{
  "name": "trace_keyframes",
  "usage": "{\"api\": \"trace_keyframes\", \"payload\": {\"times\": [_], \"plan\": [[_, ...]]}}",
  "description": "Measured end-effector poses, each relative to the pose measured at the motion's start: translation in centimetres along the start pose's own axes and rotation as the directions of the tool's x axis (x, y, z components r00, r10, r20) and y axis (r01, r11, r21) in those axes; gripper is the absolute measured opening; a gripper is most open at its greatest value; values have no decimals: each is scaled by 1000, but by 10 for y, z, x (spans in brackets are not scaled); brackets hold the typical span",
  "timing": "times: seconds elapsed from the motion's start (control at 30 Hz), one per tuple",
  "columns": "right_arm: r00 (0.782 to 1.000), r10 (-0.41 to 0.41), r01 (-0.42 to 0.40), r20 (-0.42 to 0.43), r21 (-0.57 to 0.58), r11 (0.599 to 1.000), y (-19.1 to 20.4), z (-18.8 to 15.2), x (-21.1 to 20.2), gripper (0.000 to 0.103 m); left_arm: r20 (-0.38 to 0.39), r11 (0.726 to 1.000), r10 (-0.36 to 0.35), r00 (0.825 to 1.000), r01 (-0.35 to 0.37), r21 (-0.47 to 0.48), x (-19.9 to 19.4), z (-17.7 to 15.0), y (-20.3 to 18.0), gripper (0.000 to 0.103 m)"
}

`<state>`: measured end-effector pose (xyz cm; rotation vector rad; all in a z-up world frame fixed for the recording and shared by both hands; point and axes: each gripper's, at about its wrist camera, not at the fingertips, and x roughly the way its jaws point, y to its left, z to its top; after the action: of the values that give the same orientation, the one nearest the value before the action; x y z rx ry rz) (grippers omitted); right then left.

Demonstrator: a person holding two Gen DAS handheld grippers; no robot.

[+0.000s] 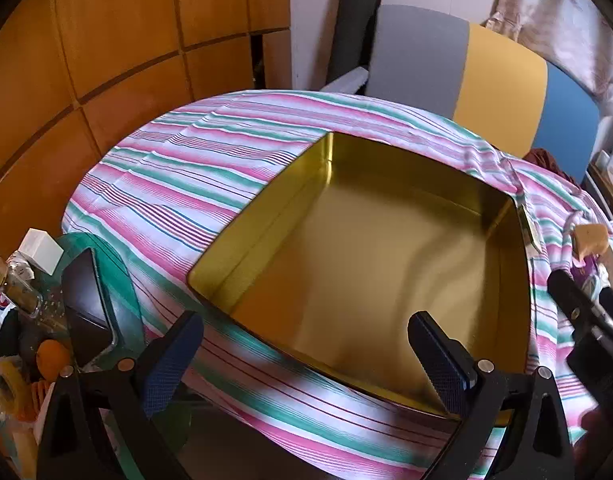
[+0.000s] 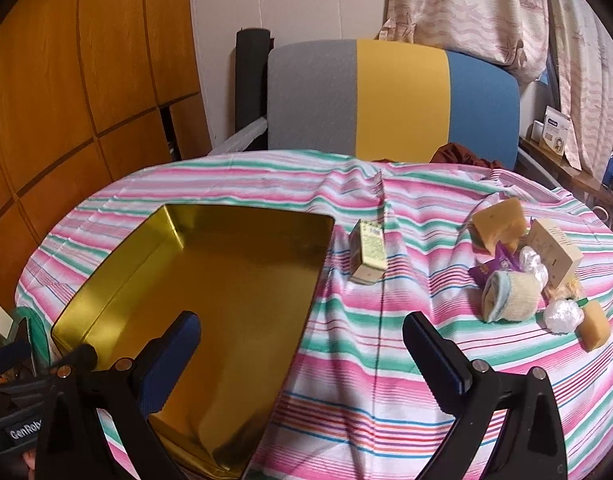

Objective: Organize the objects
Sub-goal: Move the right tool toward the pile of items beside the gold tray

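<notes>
Objects to organize, listed by size, as we find them:

1. Counter [image 2: 346, 360] — round, under a striped cloth that is rumpled into folds toward the far right.
2. Gold tin [image 2: 210, 288] — large, rectangular, open and empty; it lies on the left half of the counter, in the left wrist view directly ahead of the left gripper [image 1: 306, 356].
3. Green-and-gold box [image 2: 368, 256] — lying flat just beside the tin's right wall, apart from the rest.
4. Cluster at far right, pieces touching or overlapping: cream box [image 2: 556, 250], yellow sponge [image 2: 500, 222], rolled sock [image 2: 510, 296], purple wrapper [image 2: 492, 266], white plastic ball [image 2: 560, 314], small yellow block [image 2: 596, 330].

Jaws: both pairs are spread wide with nothing between them. The right gripper [image 2: 302, 356] hangs over the near edge of the tin and the bare cloth; the green-and-gold box is ahead and slightly right of it, the cluster well off to its right.

Risks, in our judgement: the cluster is tight, so closing on one piece could drag or scatter its neighbours; the loose cloth may bunch under a low approach; the plastic ball and sock look soft enough to slip or deform in a pinch.
</notes>
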<state>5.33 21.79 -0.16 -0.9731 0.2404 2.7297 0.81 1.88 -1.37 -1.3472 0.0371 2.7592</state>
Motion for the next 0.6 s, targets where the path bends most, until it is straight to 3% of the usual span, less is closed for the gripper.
{"api": "trace_keyframes", "payload": {"times": [0.17,0.33,0.47,0.6], "plan": [[999,17,-19,47,44,999,-32,-2,-9,103,-11,997,-65,998,65,49,-2,-8,-19,103],[999,-29,33,-30,117,993,-79,-16,-3,103,-10,979,-163,987,163,121,-9,-19,-47,103],[991,-122,129,-52,139,982,-116,-36,-6,103,-18,958,-223,975,223,179,-19,-25,-74,103],[975,-210,219,-69,172,961,-158,-57,-8,102,-54,932,-240,969,246,266,-25,-33,-108,103]]}}
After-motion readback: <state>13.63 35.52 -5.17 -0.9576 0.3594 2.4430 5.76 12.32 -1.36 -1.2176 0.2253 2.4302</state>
